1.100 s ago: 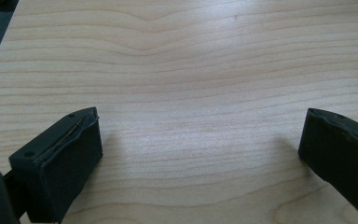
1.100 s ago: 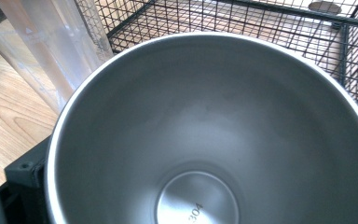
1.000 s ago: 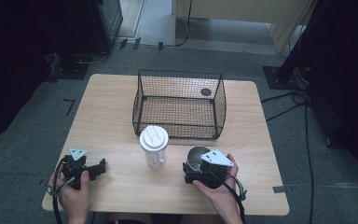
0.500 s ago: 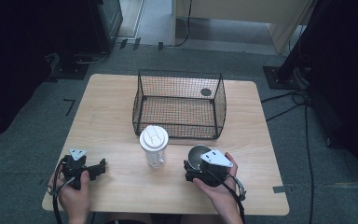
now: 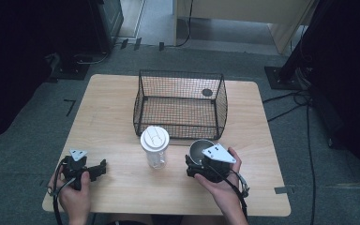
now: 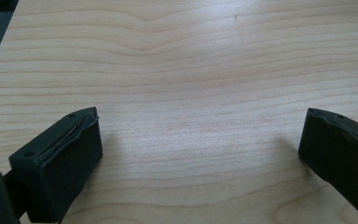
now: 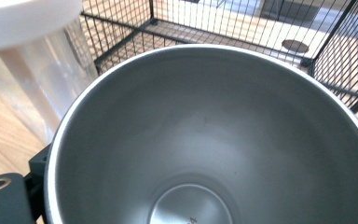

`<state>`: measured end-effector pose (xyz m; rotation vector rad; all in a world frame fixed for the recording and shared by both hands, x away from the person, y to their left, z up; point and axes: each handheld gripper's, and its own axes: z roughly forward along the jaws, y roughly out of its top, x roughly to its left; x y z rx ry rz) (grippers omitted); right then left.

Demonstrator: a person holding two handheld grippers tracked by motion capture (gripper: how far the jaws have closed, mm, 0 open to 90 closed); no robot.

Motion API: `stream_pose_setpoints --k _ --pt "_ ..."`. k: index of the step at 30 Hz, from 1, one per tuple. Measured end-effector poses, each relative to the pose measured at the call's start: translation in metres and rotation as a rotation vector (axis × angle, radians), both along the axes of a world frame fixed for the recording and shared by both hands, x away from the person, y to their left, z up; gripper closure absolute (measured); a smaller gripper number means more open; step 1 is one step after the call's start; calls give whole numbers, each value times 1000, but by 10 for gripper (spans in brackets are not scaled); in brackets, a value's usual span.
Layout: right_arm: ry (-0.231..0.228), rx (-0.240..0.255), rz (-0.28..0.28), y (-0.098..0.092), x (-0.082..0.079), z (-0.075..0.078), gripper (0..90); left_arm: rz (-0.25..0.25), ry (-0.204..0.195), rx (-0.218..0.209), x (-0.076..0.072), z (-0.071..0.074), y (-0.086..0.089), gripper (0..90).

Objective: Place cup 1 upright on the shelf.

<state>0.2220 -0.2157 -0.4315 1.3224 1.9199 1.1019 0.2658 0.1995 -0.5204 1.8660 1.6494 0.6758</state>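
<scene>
The steel cup (image 5: 199, 149) stands on the worktop (image 5: 117, 117) just in front of the wire basket (image 5: 180, 103), at its near right corner. The right gripper (image 5: 198, 165) has closed its fingers onto the cup — clamped on it. A lidded clear tumbler (image 5: 154, 147) stands just left of the cup. The left gripper (image 5: 96, 169) rests well left of the basket — fingers (image 6: 65, 154) wide apart over bare wood.
</scene>
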Motion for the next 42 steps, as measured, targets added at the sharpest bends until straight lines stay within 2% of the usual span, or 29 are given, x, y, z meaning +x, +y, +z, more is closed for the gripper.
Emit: stream_pose_setpoints --k 27,29,30,32,37,42 --pt "-109 14 -54 -7 32 56 68 -9 3 2 0 0 -1 0" --pt "-125 15 -60 -6 35 59 68 -10 3 1 1 0 -1 0" --pt "-153 10 -65 -5 38 61 68 -12 4 2 1 0 -1 0" --pt "-161 9 -69 -4 39 62 68 -13 2 1 1 0 -1 0" --pt "-223 18 -89 -3 49 67 68 -13 2 1 1 0 -1 0" --pt "-262 34 -99 -1 59 69 68 -13 2 1 1 0 -1 0"
